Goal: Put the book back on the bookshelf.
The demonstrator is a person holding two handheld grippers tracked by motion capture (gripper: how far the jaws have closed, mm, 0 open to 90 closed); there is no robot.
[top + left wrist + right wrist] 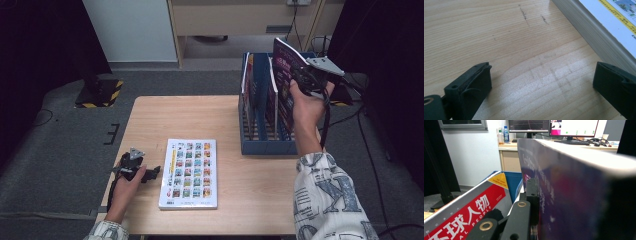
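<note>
Right gripper (305, 80) clamped on purple book (286, 75), held above blue rack (267, 146) | left gripper (150, 173) jaws spread wide, empty, rested on table (250, 185) beside white book (189, 172)

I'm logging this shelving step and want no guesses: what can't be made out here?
- Purple book, right gripper view: cover text blurred, too close to the camera.
- Right gripper, right gripper view: far jaw hidden behind that book.
- White book, left gripper view: cut off by the frame edge.
- Blue rack, high view: slot contents hidden by dividers.

Black two-jaw claws (150, 173) with grey three-cornered plates, brass-ringed screw holes, black cables; white letter-patterned sleeves (327, 200).
</note>
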